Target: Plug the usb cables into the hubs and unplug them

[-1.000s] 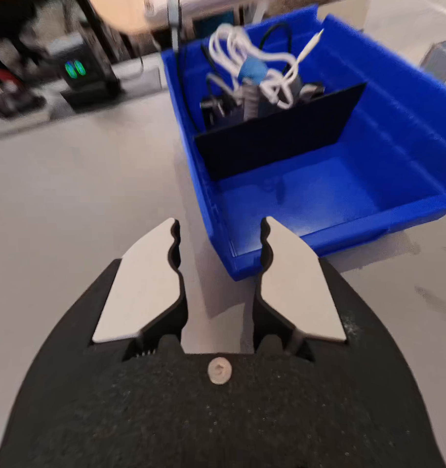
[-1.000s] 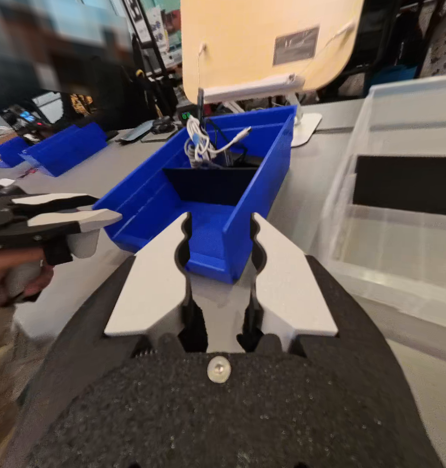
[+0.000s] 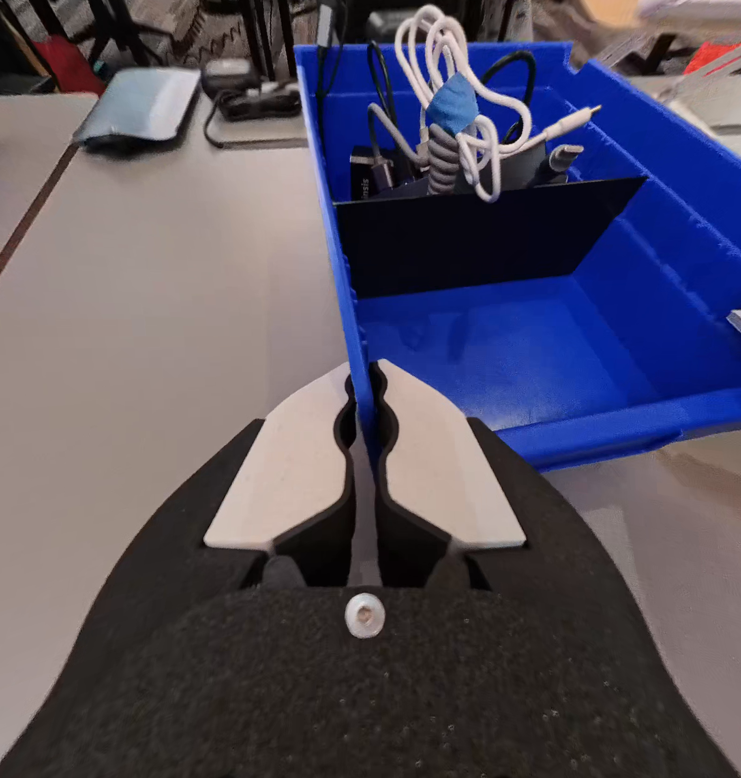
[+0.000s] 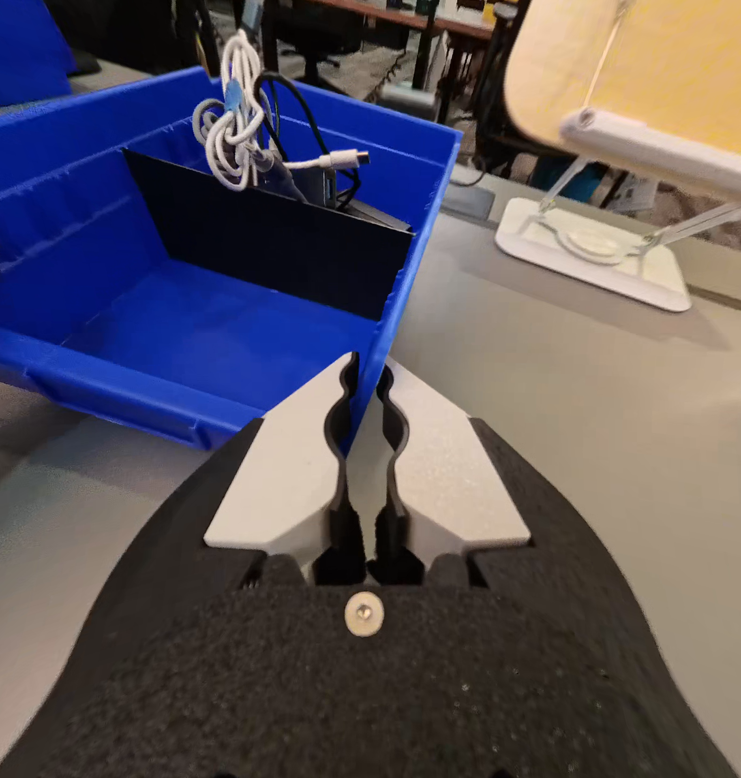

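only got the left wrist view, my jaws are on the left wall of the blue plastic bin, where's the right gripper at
Observer: the right gripper straddles the opposite side wall of the blue plastic bin, near its front corner, jaws closed on the wall.
Operator: anything out past that side
Observer: yes, the white flat base of a stand sits apart from the bin, farther back.
Operator: any other bins around
Observer: part of a second blue bin shows beyond the far-left corner of this one.
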A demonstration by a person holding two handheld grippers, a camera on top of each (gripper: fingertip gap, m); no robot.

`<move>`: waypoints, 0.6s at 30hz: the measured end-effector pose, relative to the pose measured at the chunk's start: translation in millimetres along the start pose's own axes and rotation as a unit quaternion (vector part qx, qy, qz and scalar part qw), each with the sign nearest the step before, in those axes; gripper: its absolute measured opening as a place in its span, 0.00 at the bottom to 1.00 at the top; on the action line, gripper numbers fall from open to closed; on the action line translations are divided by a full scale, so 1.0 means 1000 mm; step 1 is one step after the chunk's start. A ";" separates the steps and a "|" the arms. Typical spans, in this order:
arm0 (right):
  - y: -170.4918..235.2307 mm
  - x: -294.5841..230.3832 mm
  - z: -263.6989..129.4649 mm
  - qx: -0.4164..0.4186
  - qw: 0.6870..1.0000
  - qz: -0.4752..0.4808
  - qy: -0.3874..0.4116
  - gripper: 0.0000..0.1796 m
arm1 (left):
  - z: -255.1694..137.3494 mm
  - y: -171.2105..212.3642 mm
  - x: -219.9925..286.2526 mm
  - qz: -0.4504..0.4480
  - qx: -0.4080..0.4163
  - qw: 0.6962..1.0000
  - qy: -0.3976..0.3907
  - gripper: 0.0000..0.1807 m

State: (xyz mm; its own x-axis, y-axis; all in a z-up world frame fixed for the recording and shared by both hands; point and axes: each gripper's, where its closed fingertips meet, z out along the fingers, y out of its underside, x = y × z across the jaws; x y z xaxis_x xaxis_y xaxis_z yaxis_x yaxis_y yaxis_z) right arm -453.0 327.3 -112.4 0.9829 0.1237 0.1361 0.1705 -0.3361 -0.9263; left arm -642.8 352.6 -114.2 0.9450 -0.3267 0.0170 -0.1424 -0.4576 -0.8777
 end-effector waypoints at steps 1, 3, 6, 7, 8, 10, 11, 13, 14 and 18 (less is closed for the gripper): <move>0.005 -0.005 0.004 -0.010 1.000 0.006 -0.003 0.04 | 0.004 0.005 -0.006 0.002 -0.005 1.000 -0.003 0.02; 0.010 -0.011 0.008 -0.010 1.000 0.013 -0.009 0.04 | 0.011 0.008 -0.011 0.001 0.005 1.000 -0.001 0.02; 0.011 -0.017 0.006 0.002 0.999 0.026 -0.045 0.07 | 0.016 0.006 -0.013 -0.038 0.015 0.999 0.016 0.02; 0.010 -0.021 0.001 0.000 0.997 0.035 -0.075 0.08 | 0.016 0.006 -0.015 -0.050 0.016 0.999 0.013 0.02; 0.008 -0.024 -0.007 0.007 0.993 0.036 -0.114 0.10 | 0.016 0.006 -0.017 -0.059 0.017 0.998 0.009 0.02; 0.004 -0.021 -0.032 0.033 0.979 0.041 -0.196 0.11 | 0.013 0.006 -0.019 -0.061 0.016 0.998 0.003 0.06; 0.007 -0.023 -0.051 0.033 0.963 0.037 -0.265 0.12 | 0.009 0.004 -0.020 -0.061 0.023 0.998 0.004 0.07; 0.025 -0.012 -0.091 0.007 0.926 0.014 -0.377 0.22 | -0.006 -0.006 -0.024 -0.079 0.062 0.995 0.007 0.11; 0.036 0.005 -0.107 -0.003 0.916 0.007 -0.402 0.22 | -0.017 -0.012 -0.029 -0.098 0.084 0.992 0.003 0.15; 0.062 0.135 -0.132 0.057 0.945 0.060 -0.318 0.23 | -0.063 -0.029 -0.042 -0.125 0.143 0.980 -0.056 0.17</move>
State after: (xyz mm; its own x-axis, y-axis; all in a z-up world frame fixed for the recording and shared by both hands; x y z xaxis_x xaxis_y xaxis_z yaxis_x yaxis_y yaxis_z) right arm -300.6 199.6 -104.7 0.7487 0.6390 -0.1764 0.0169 -0.2843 -0.9586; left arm -697.2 327.3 -59.0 0.9682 -0.1340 0.2111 0.1720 -0.2557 -0.9513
